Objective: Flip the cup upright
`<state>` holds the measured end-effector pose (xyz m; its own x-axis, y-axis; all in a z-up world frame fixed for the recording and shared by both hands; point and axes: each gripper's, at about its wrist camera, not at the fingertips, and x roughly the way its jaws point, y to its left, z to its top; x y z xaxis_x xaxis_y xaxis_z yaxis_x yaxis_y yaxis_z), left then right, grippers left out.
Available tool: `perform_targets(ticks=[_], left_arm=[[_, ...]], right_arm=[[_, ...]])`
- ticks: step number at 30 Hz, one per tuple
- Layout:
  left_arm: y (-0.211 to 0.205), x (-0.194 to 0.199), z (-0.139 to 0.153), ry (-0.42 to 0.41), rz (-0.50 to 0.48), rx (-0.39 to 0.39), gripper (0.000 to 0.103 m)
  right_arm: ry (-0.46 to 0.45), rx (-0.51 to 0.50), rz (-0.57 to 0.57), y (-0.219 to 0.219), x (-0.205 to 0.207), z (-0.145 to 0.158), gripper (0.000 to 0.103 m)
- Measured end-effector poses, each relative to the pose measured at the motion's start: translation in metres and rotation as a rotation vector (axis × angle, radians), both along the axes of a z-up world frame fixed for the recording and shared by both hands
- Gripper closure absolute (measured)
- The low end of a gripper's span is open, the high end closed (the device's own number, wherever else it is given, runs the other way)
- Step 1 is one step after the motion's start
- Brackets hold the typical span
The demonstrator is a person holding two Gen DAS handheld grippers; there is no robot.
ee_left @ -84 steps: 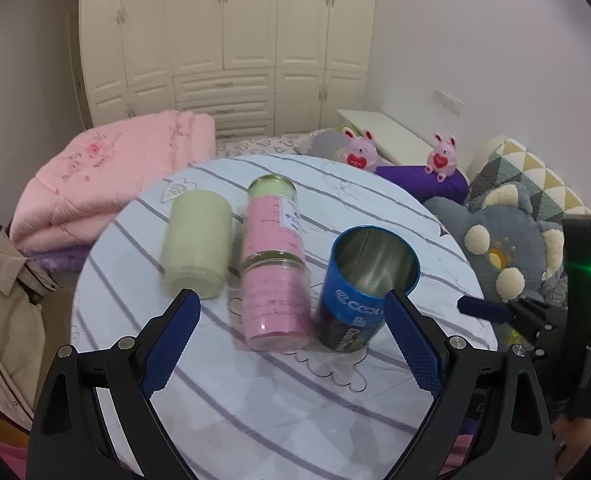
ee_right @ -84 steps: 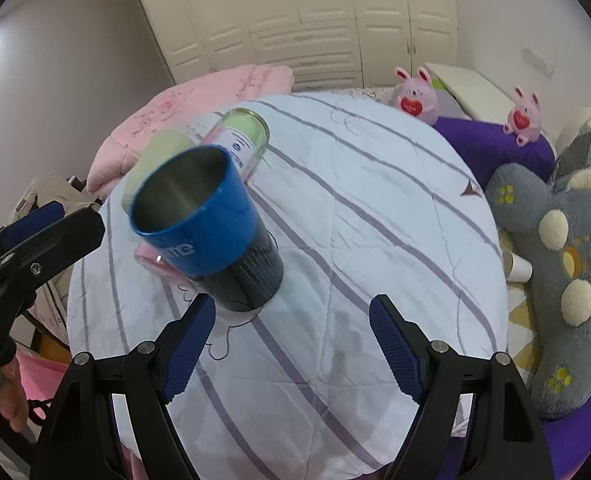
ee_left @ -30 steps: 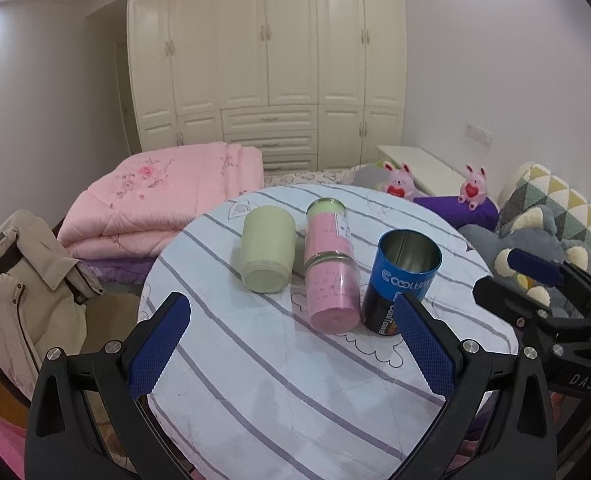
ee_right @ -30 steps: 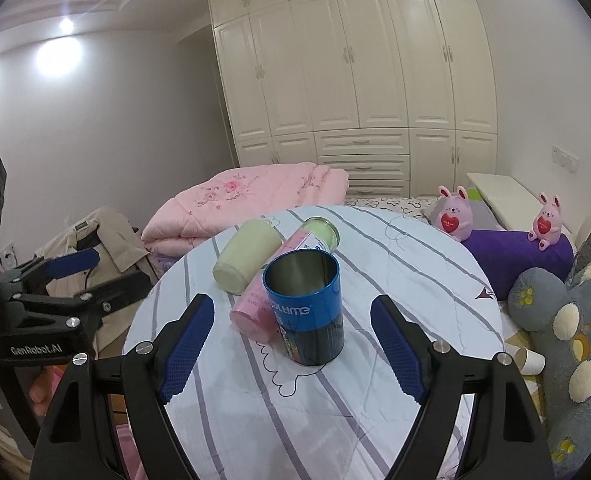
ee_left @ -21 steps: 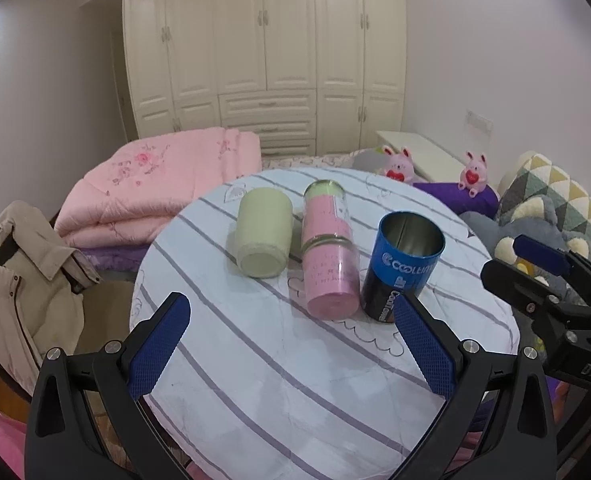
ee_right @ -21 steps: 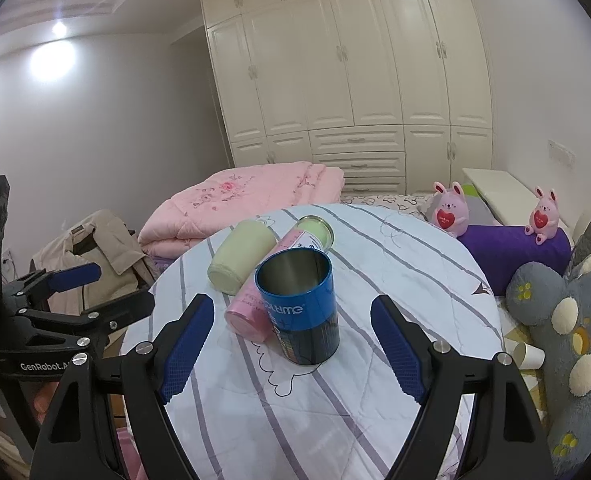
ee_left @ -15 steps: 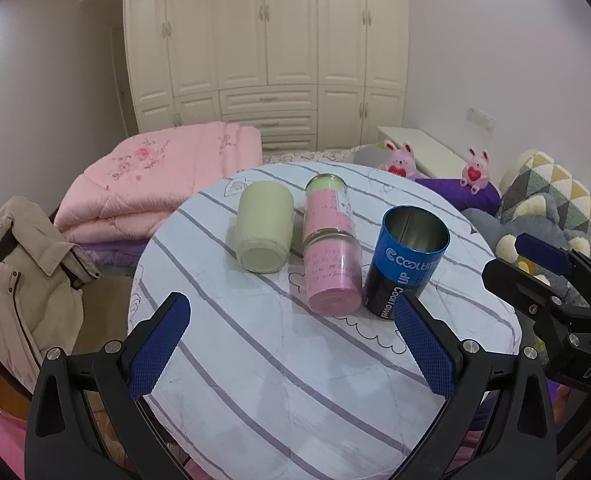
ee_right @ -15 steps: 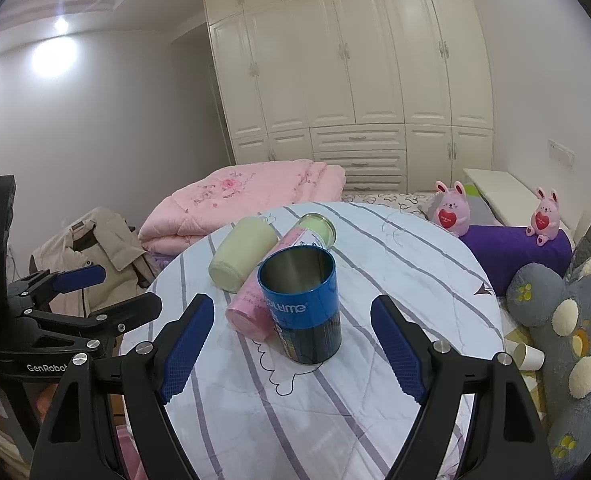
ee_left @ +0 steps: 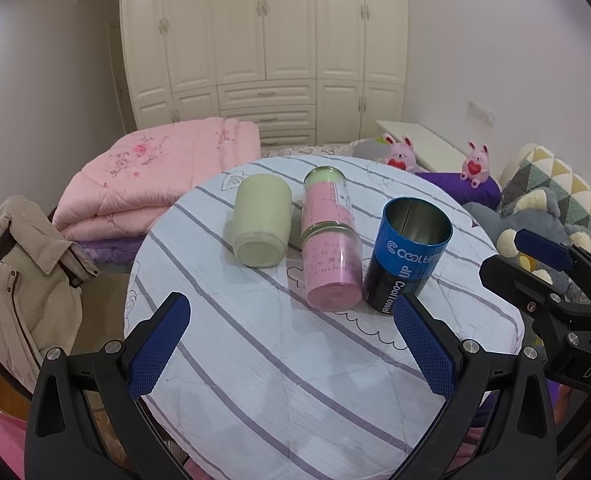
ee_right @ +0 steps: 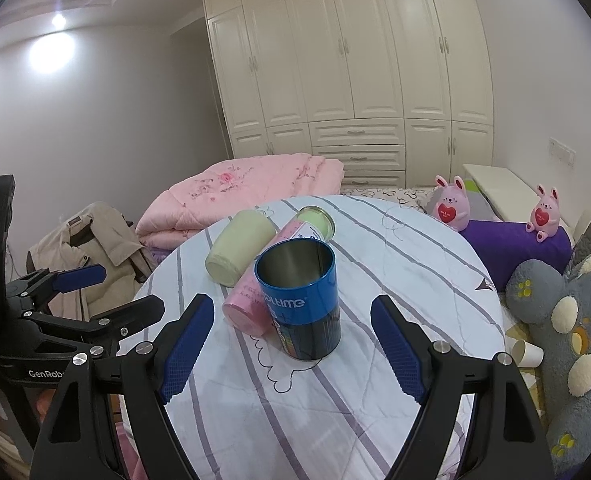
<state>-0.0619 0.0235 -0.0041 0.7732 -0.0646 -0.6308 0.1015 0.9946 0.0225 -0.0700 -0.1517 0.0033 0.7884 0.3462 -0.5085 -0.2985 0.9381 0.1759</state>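
Beside the lying pink jar (ee_right: 251,300), the blue tin cup (ee_right: 301,300) now stands upright, released; right gripper (ee_right: 293,342) and left gripper (ee_left: 291,344) both gape wide, backed off.

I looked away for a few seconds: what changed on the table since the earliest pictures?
Both grippers, left gripper and right gripper, pulled back and up from the round table, open and empty. The blue can, pale green cup and pink tube kept their places.

Glossy metal cup (ee_left: 408,256) stands on matt quilted cloth (ee_left: 295,380).
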Motion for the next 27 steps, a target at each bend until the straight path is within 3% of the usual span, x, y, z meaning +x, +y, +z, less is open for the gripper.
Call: perform_targets(ticks=[27], left_arm=[[-0.0029, 0.0018, -0.0002, -0.022, -0.008, 0.026, 0.0]], right_arm=[[0.006, -0.021, -0.008, 0.0024, 0.0011, -0.0025, 0.021]])
